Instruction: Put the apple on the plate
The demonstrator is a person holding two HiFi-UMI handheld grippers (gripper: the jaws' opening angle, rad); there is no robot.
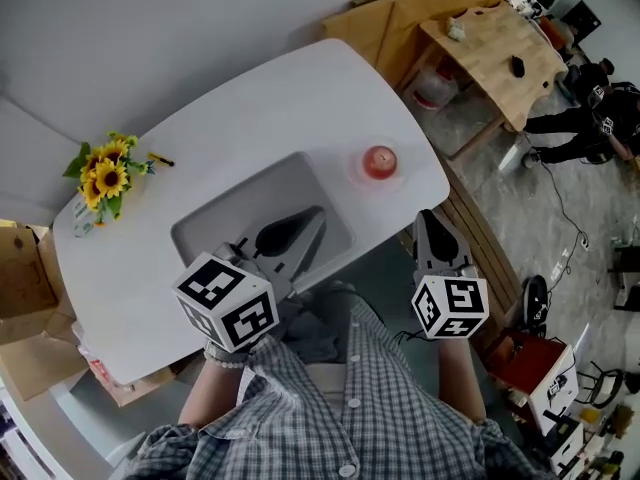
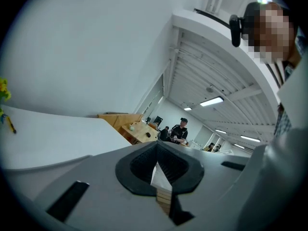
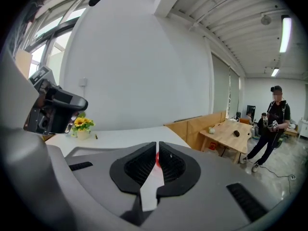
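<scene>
One apple on plate, near table edge.

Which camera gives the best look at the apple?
The head view: the apple shows whole from above, sitting on the plate. The right gripper view catches only a red sliver, likely the apple, through the slit between its jaws. The left gripper view doesn't show it.

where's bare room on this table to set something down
Widest bare stretch of the table: along the far edge, between the sunflowers and the apple on its plate. The near left corner is bare too. Crowded: the near edge, where the left gripper and right gripper hang by the grey recess.
</scene>
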